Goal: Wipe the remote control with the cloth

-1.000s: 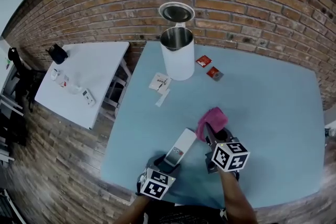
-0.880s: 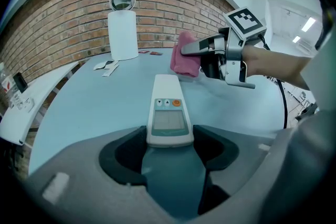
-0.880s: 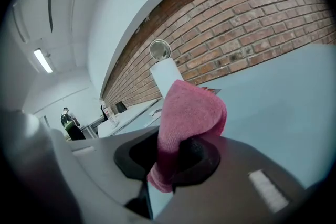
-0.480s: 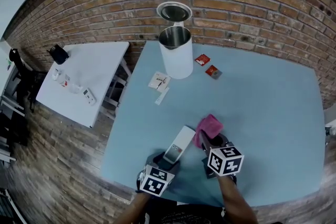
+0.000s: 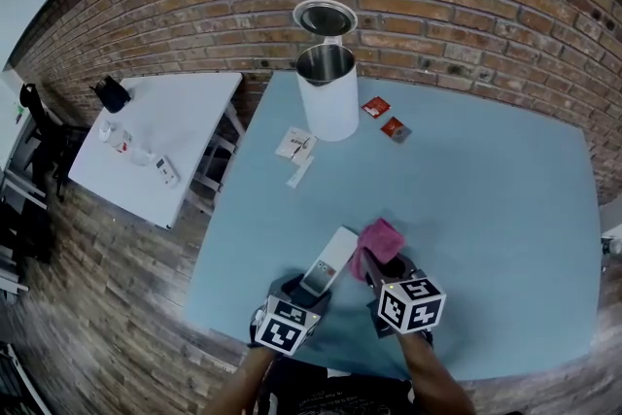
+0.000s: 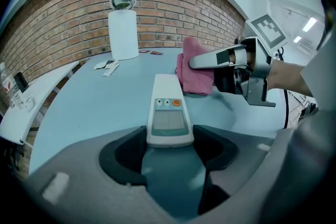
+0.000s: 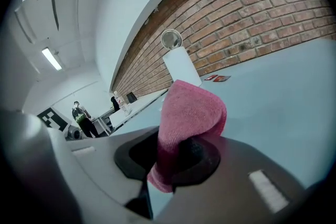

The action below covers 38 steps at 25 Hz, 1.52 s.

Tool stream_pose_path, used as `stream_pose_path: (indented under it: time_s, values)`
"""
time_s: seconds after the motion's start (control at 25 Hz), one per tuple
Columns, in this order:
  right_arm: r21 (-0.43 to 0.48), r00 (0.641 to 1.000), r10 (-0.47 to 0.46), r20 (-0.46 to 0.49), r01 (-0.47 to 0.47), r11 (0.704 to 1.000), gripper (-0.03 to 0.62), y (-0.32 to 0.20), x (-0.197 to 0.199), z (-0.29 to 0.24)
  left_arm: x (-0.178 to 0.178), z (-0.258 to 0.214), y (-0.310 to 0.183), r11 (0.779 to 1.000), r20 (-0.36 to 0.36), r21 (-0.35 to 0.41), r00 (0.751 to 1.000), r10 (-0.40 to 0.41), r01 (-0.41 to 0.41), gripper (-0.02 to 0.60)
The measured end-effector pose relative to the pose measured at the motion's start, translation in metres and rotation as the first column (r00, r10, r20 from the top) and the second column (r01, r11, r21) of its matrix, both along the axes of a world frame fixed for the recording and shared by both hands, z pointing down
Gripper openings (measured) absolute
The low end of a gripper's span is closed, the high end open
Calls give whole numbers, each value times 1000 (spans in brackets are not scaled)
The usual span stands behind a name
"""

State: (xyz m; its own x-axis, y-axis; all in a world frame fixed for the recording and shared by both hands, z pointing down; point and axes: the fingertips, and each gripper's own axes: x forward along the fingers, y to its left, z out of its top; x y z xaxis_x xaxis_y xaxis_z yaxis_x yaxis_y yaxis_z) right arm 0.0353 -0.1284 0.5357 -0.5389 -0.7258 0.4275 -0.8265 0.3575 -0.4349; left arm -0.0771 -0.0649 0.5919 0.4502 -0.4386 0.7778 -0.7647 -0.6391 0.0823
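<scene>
Sliding left since a second ago, the right gripper (image 5: pixel 372 265) brings the cloth (image 5: pixel 379 238) up to the remote control (image 5: pixel 330 259)
Wiping looks about to begin: the left gripper (image 5: pixel 309 289) is clamped on the remote control's near end at lower centre, and the right jaws pinch the pink cloth at its right edge, seemingly touching. Next, by my reading: drag the fold along the face and keep the left hold firm

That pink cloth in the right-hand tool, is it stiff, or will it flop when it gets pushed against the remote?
Probably floppy: the pink cloth folds over on itself above the right gripper, which pinches it. It looks fuzzy and light, so it would likely squash and drag against the remote control rather than slide.
</scene>
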Motion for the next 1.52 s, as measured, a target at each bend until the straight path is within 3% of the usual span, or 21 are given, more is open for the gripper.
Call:
stream_pose_path:
  time_s: [0.84, 1.36, 1.52]
  values:
    - [-37, 987, -139, 75, 142, 989, 67, 52, -33, 4, 1, 1, 2, 999, 10, -34, 1000, -21, 21, 279]
    - [-49, 939, -328, 104, 335, 941, 67, 83, -63, 4, 1, -1, 1, 999, 13, -36, 1000, -22, 22, 279]
    - [-39, 935, -350, 60, 353, 935, 67, 75, -51, 0, 2, -1, 2, 999, 10, -39, 1000, -8, 9, 278]
